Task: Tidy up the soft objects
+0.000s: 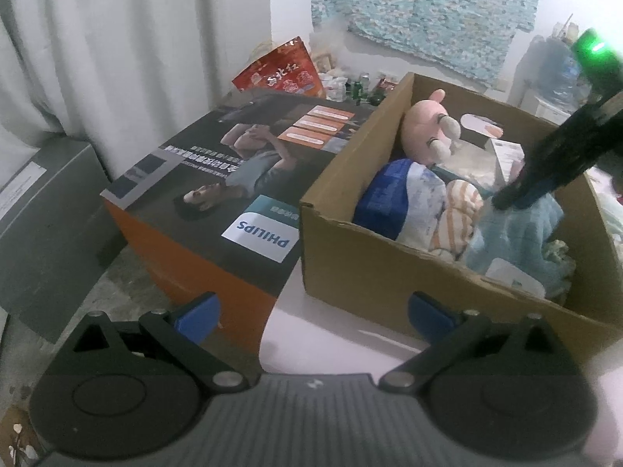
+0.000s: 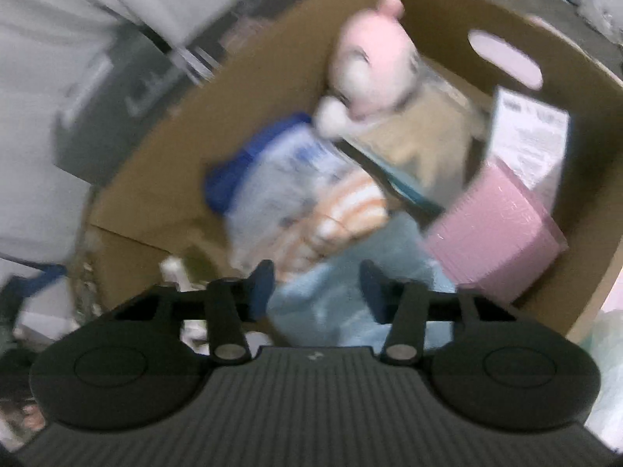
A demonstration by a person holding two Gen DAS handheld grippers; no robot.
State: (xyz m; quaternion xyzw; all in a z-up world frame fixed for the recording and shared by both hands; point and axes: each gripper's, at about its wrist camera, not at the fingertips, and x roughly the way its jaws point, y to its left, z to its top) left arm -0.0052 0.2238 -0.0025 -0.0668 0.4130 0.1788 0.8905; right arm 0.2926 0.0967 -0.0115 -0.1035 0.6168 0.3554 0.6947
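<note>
Towel (image 2: 327, 303) lies at the box's (image 2: 163, 163) near wall, between the right gripper's (image 2: 317, 284) narrowed fingers; grip unclear. A lift could snag neighbouring cloths. Left gripper (image 1: 311, 311) gapes empty beside the box.

"PHILIPS" stands inverted on the orange box (image 1: 218, 202); "台北红" on the red bag (image 1: 282, 68).

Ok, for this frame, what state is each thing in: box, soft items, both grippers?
cardboard box: open-topped, partly filled.
pink plush: inside the box, at the far end.
blue towel: in the box, bunched, right gripper on it.
right gripper: partly closed around the blue towel; blur hides whether it pinches.
left gripper: open, holding nothing.
Philips box: closed, beside the cardboard box.
</note>
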